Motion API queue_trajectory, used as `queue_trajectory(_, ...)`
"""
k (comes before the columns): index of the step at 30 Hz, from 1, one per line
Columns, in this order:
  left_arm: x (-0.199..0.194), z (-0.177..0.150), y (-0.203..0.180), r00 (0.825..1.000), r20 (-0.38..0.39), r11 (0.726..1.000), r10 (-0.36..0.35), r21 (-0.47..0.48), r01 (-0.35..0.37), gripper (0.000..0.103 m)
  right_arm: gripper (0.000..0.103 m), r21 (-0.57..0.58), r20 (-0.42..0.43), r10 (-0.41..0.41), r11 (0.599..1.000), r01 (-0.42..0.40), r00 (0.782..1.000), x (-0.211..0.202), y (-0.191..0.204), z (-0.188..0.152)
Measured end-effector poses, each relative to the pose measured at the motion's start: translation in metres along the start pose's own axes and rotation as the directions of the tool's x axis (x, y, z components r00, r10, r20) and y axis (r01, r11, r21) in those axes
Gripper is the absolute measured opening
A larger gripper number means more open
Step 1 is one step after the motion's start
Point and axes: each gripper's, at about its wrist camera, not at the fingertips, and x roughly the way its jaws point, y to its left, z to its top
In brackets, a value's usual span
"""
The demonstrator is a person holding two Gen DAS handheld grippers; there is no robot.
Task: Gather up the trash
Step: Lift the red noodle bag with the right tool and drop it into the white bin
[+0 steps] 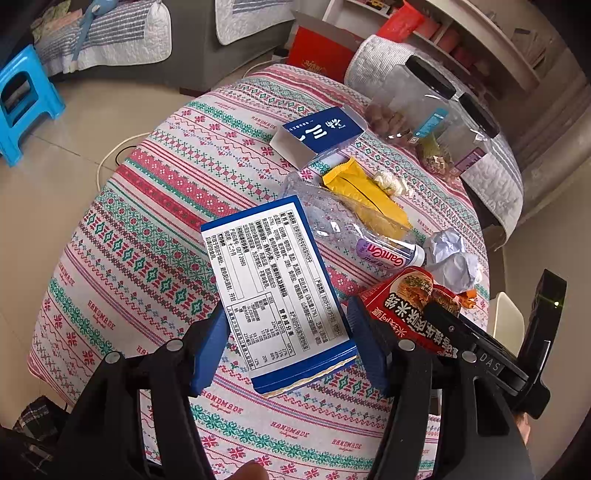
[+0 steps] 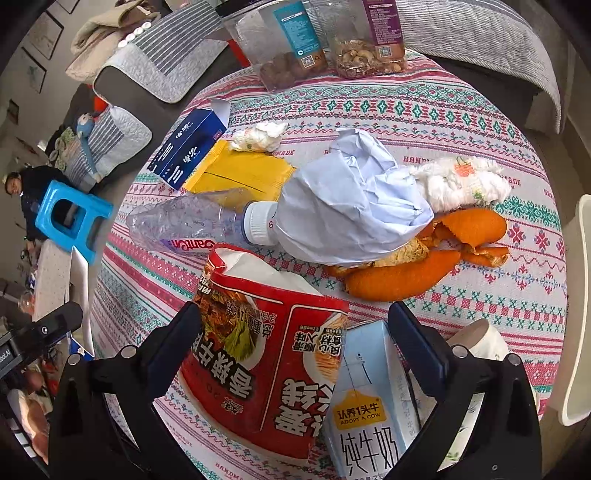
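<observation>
My left gripper [image 1: 290, 349] is shut on a flat blue-and-white snack box [image 1: 275, 286], held above the patterned tablecloth [image 1: 147, 236]. My right gripper [image 2: 295, 332] has its jaws wide around a red noodle cup [image 2: 266, 354] and a milk carton [image 2: 369, 417]; whether they press on them I cannot tell. More trash lies on the cloth: a crushed clear bottle [image 2: 192, 221], a yellow wrapper [image 2: 236, 173], crumpled white paper [image 2: 351, 203], orange peel [image 2: 413, 269], tissue wads [image 2: 461, 181] and a dark blue box [image 2: 188, 144].
Two clear snack jars [image 2: 284, 40] stand at the table's far edge. A blue plastic stool [image 1: 22, 99] stands on the floor to the left. A sofa with quilted covers [image 1: 110, 33] lies beyond. A white chair edge [image 2: 576, 314] is at the right.
</observation>
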Motion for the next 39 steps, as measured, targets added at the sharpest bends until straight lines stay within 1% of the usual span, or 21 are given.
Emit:
queue_trajectory(1,-0.001,0.000,0.001,1.000,0.003,1.000,-0.001,0.000,0.001,0.062,0.085,-0.003,-0.002,0.011,1.000,-0.011,1.000,-0.001,0.002,-0.002)
queue_trajectory(3,-0.002,0.001,0.002,1.000,0.005,1.000,-0.003,-0.003,0.003,0.062,0.072,0.007,-0.001,0.066,0.998,-0.066,0.998,-0.004,0.004,-0.006)
queue_trajectory(4,-0.003,0.001,0.002,1.000,0.005,1.000,-0.005,-0.004,0.005,0.062,0.070,0.013,0.001,0.075,0.997,-0.075,0.997,-0.006,0.006,-0.008)
queue_trajectory(9,-0.008,0.002,0.003,1.000,0.016,1.000,-0.013,-0.007,0.013,0.062,0.067,-0.009,0.026,0.084,0.996,-0.084,0.996,-0.013,0.020,-0.020)
queue_trajectory(13,-0.016,0.003,0.002,0.999,0.053,1.000,-0.007,0.000,0.007,0.062,0.066,-0.064,0.107,0.073,0.996,-0.067,0.992,-0.032,0.035,-0.025)
queue_trajectory(17,-0.025,0.005,-0.002,0.996,0.094,1.000,-0.008,0.016,0.006,0.062,0.066,-0.081,0.200,0.055,0.996,-0.039,0.978,-0.057,0.039,-0.023)
queue_trajectory(22,-0.034,0.005,-0.016,0.988,0.156,0.998,-0.012,0.059,0.003,0.062,0.066,-0.073,0.310,0.014,0.997,0.010,0.950,-0.085,0.031,-0.019)
queue_trajectory(28,-0.043,0.000,-0.043,0.973,0.231,0.991,-0.032,0.132,0.001,0.062,0.066,-0.034,0.430,-0.045,0.997,0.066,0.901,-0.116,0.013,-0.016)
queue_trajectory(33,-0.046,-0.006,-0.067,0.962,0.267,0.982,-0.055,0.189,0.004,0.062,0.067,0.018,0.495,-0.107,0.993,0.114,0.862,-0.139,-0.009,-0.016)
queue_trajectory(39,-0.042,-0.012,-0.094,0.959,0.273,0.972,-0.080,0.236,0.014,0.063,0.067,0.093,0.538,-0.203,0.979,0.181,0.818,-0.160,-0.042,-0.019)
